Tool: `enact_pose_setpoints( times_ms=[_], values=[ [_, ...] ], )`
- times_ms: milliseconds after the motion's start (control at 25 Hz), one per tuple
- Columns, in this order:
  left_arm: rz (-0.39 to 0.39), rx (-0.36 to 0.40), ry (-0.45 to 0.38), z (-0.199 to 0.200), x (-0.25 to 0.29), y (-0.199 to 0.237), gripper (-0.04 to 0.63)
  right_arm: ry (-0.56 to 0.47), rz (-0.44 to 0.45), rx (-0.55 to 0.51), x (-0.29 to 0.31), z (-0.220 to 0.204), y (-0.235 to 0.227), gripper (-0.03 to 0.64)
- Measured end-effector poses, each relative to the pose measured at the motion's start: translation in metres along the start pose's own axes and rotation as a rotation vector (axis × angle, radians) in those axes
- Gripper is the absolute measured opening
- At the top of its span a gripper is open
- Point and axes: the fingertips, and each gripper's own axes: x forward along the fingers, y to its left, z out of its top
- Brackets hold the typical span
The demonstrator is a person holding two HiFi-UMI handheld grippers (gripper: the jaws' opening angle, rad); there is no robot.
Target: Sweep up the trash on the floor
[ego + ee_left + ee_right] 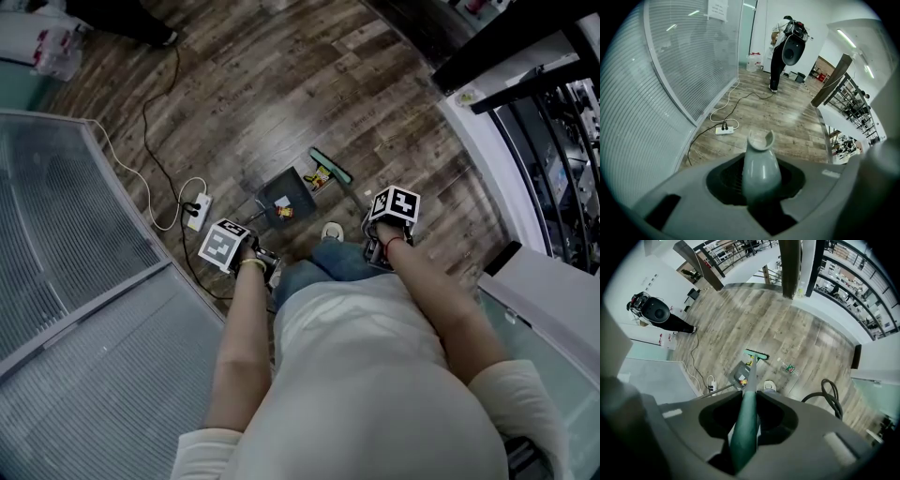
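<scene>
A dark dustpan point(291, 192) rests on the wood floor in front of my feet, holding a white scrap and a yellow-red scrap point(283, 208). Its grey handle top point(759, 161) stands between the jaws of my left gripper point(255, 253), which is shut on it. The green broom head point(331, 165) lies just beyond the pan, with a yellow piece of trash point(319, 178) against it. My right gripper point(377, 246) is shut on the green broom handle point(746, 418), which runs down to the broom head point(756, 354) beside the dustpan point(739, 373).
A white power strip point(197, 212) with trailing cables lies left of the pan, near a curved glass wall point(84, 281). A plastic bottle point(789, 367) lies on the floor to the right. A black hose point(829, 392) loops nearby. A person point(780, 56) stands far off. My shoe point(332, 231) is by the pan.
</scene>
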Motion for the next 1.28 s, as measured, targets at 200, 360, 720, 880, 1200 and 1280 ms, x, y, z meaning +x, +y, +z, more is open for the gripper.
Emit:
enact_pose_setpoints(
  times_ms=[200,360,720,880,1200,1280],
  values=[
    [-0.008,-0.003,-0.001,-0.002,0.0,0.0,0.103,0.037,0.026,0.002,0.003,-0.017,0.008,0.1],
    [-0.012,-0.005,0.0,-0.003,0.0,0.002,0.104,0.065,0.032,-0.026,0.006,-0.03,0.014,0.1],
    [-0.016,-0.005,0.0,-0.001,-0.001,0.0,0.107,0.136,0.081,0.021,0.008,-0.057,0.032,0.1],
    [-0.019,-0.003,-0.003,-0.001,0.0,0.0,0.109,0.139,0.092,0.045,0.007,-0.062,0.036,0.1],
    [-0.02,0.005,-0.004,-0.002,0.0,-0.003,0.109,0.165,0.127,0.015,0.005,-0.079,0.043,0.099],
    [-0.021,0.006,-0.005,-0.003,-0.001,-0.002,0.109,0.165,0.129,0.012,0.002,-0.082,0.041,0.099]
  ],
)
